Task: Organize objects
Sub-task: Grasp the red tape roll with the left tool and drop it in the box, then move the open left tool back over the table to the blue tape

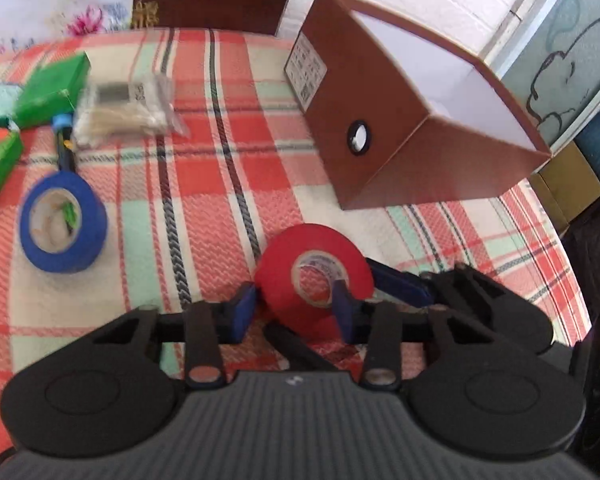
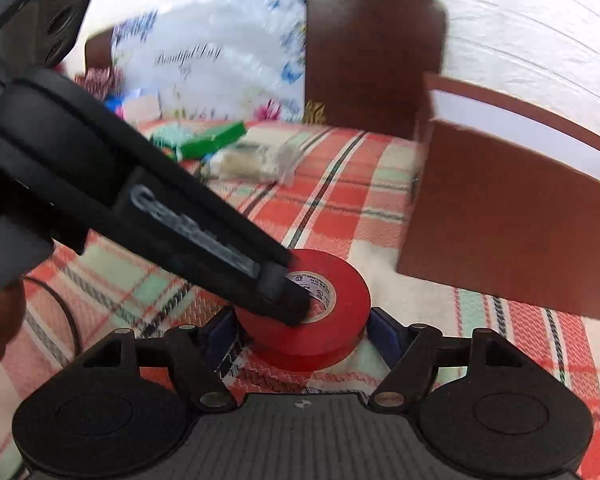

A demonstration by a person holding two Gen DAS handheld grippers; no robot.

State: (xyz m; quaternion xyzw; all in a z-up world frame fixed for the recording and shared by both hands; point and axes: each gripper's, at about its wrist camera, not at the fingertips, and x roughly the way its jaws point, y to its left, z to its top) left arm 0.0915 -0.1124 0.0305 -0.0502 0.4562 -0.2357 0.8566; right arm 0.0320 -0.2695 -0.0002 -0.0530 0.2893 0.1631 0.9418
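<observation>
the left gripper (image 1: 296, 312) pinches the red tape roll's (image 1: 314, 270) wall on the checked blanket (image 1: 204, 216). the right gripper (image 2: 302, 334) is spread around it. the brown box (image 1: 412, 120) looks empty, so sorting has barely begun.

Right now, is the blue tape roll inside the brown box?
No, the blue tape roll lies on the plaid cloth, well apart from the open brown box.

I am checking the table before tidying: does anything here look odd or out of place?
Yes: both claws are at one red tape roll. The left claw pinches its wall; the right claw straddles it, open.
</observation>
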